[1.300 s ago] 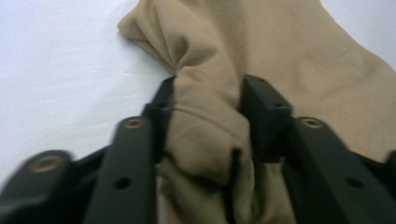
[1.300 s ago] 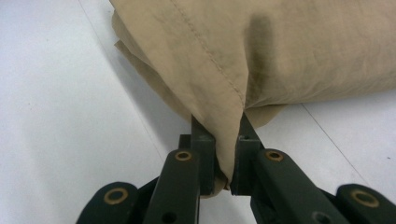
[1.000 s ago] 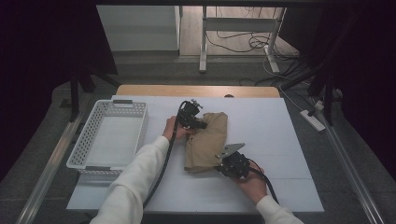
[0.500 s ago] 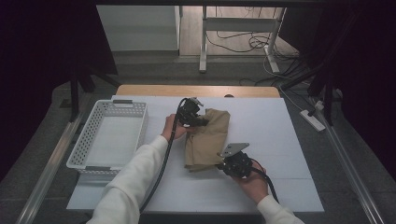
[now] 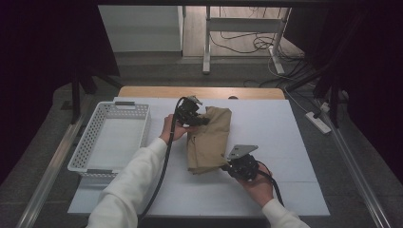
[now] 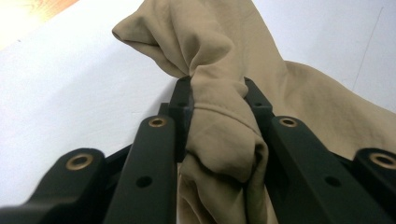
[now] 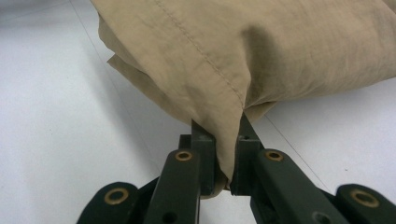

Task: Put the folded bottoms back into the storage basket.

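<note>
A folded tan cloth (image 5: 209,140) lies lengthwise at the middle of the white table (image 5: 285,137). My left gripper (image 5: 202,120) is at its far left edge, shut on a bunched fold of the tan cloth (image 6: 219,116). My right gripper (image 5: 227,165) is at the near right corner, its jaws pinching a thin seamed edge of the cloth (image 7: 224,88). The cloth hangs slightly lifted between the two grips.
A white perforated basket (image 5: 111,137) stands on the left side of the table, nothing in it. The table's wooden far edge (image 5: 204,91) shows beyond the white surface. Dark floor, cables and a power strip (image 5: 319,122) lie to the right.
Both grippers have carried the cloth a little to the left and kept their hold on it; the folded shape looks slightly narrower.
</note>
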`<state>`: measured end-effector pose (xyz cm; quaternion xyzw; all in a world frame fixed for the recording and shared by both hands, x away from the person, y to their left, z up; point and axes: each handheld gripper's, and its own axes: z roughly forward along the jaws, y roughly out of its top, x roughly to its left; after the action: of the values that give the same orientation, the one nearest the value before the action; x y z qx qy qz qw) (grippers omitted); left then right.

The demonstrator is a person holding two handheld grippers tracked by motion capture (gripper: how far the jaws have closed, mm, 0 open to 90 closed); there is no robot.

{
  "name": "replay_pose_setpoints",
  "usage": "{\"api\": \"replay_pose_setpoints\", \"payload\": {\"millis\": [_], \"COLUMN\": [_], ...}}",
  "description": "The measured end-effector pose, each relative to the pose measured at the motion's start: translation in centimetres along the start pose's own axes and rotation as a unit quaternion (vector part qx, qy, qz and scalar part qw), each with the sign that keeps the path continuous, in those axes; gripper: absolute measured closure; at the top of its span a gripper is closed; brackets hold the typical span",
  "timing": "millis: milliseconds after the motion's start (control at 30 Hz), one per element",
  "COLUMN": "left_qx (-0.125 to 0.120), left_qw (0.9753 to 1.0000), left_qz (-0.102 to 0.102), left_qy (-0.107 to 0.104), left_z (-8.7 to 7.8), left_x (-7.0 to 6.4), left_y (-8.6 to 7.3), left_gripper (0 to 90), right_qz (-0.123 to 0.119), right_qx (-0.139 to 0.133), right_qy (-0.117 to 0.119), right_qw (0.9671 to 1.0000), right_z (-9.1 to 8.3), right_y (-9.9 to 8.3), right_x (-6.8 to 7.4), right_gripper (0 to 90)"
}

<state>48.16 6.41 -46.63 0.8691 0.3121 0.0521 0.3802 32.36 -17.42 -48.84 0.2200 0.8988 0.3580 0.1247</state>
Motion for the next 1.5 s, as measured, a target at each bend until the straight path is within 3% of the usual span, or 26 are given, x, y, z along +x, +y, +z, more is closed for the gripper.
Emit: {"api": "replay_pose_setpoints", "payload": {"millis": [800,1500], "left_qx": [-0.024,-0.047], "left_qw": [0.9997,0.9989], "left_qz": [0.0,0.005], "left_qy": [-0.006,0.006], "left_z": [-2.5,-5.1], "left_x": [-0.6,-1.1], "left_y": [-0.5,-0.6], "left_gripper": [71.9,71.9], "right_qz": [-0.004,-0.003], "right_qx": [-0.026,-0.055], "right_qy": [0.004,0.014], "right_qw": [0.9997,0.9984], "right_z": [-1.0,-1.6], "right_y": [0.5,1.2], "right_x": [0.4,0.9], "right_gripper": [82.8,82.8]}}
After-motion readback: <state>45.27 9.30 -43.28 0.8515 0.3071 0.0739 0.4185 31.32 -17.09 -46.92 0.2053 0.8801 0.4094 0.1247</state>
